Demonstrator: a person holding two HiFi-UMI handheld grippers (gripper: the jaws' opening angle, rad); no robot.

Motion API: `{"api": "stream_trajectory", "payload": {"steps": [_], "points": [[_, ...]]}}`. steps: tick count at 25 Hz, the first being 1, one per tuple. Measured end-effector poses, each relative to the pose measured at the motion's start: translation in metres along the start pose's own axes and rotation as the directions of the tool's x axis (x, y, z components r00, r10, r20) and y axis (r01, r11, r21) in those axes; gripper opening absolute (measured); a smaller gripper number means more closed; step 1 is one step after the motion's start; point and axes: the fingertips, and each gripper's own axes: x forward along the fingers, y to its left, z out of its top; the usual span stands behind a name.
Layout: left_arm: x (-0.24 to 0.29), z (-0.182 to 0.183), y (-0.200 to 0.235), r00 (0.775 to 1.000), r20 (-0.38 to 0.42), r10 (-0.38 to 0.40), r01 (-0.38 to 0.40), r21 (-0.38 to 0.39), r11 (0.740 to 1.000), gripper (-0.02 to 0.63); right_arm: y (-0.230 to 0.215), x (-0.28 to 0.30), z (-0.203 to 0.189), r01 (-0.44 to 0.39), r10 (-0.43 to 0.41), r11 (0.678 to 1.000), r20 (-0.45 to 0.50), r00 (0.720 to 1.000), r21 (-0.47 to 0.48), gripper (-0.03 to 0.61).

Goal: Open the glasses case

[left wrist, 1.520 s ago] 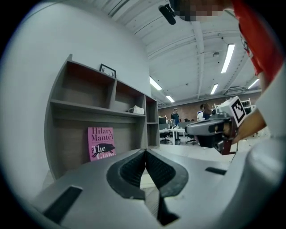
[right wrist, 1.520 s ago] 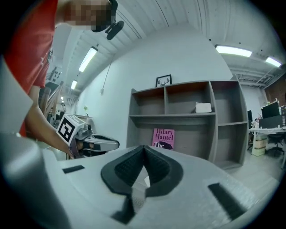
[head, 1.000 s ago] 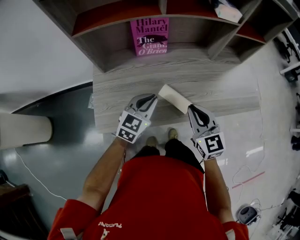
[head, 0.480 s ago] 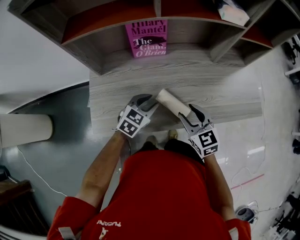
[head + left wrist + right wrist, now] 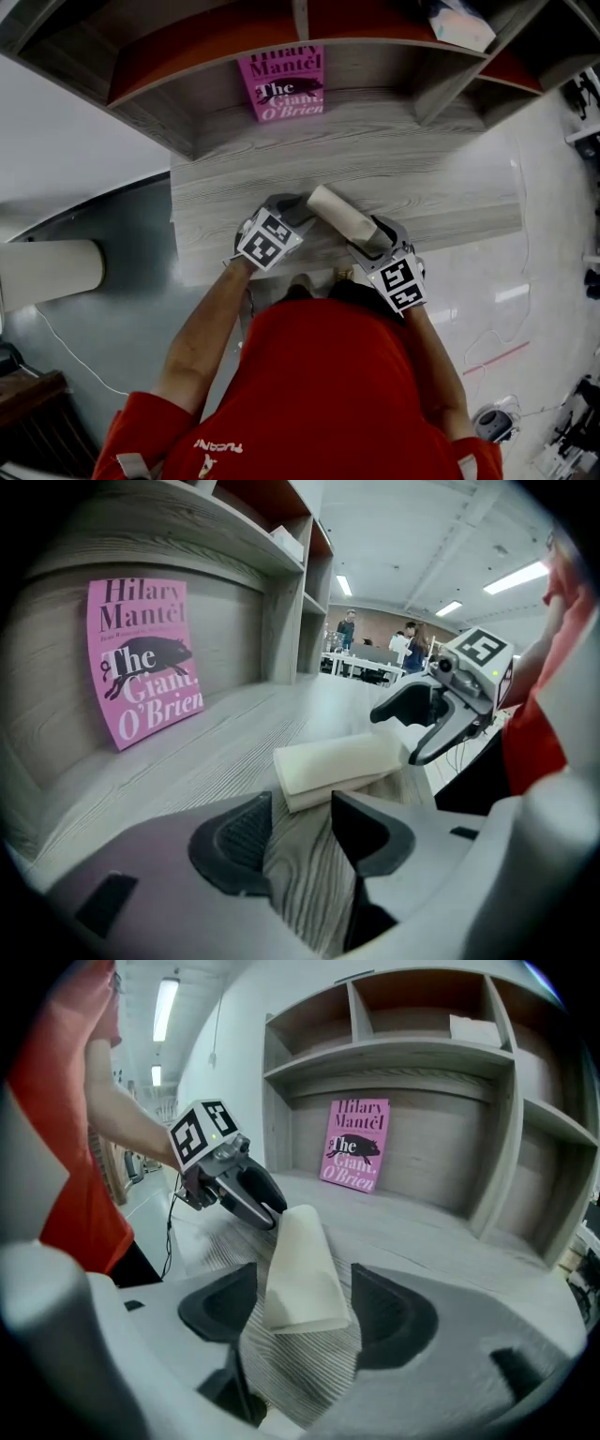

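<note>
I have the glasses case (image 5: 342,214) lying slantwise on the wooden desk (image 5: 441,178), close to its front edge, the one nearest the person's body. It is shut and pale cream. My left gripper (image 5: 292,206) sits at the case's far end. In the left gripper view its fingers (image 5: 234,836) are spread, with bare wood grain in the gap and the end of the case (image 5: 337,766) just ahead of the tips. My right gripper (image 5: 373,239) is at the near end. Its fingers (image 5: 394,1321) are also spread, and the case (image 5: 300,1269) reaches in between them with a sliver of room on either side (no pad visibly pressing it).

For room to move, the desk is bare to the right of the case and behind it, up to the back wall of the shelf unit (image 5: 187,122). The front edge lies just under both grippers.

Counted: one case, two grippers, one pink book (image 5: 281,82) standing against the back wall, and one pale object (image 5: 459,25) on an upper shelf.
</note>
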Motion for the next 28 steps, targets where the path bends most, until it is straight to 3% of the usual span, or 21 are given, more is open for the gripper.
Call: {"api": "stream_trajectory", "payload": {"steps": [7, 11, 19, 24, 28], "points": [[0.007, -0.001, 0.0, 0.999, -0.03, -0.032, 0.033, 0.01, 0.999, 0.175, 0.002, 0.013, -0.014, -0.011, 0.004, 0.997, -0.108, 0.994, -0.07, 0.318], [0.009, -0.001, -0.003, 0.998, -0.032, -0.058, 0.058, 0.005, 0.998, 0.141, 0.0, 0.016, -0.016, -0.015, 0.004, 0.996, -0.118, 0.993, -0.088, 0.307], [0.008, -0.002, -0.004, 0.998, -0.033, -0.056, 0.056, -0.001, 0.998, 0.137, -0.01, 0.006, -0.007, -0.14, 0.141, 0.982, -0.003, 0.99, 0.124, 0.292], [0.009, -0.001, -0.004, 0.998, -0.031, -0.056, 0.056, -0.004, 0.998, 0.137, -0.031, -0.011, 0.013, -0.135, 0.116, 0.97, 0.107, 0.988, 0.202, 0.183], [0.009, -0.001, -0.003, 0.998, -0.032, -0.052, 0.052, -0.005, 0.999, 0.137, -0.052, -0.021, 0.021, -0.063, 0.035, 0.979, 0.141, 0.989, 0.195, 0.096]]}}
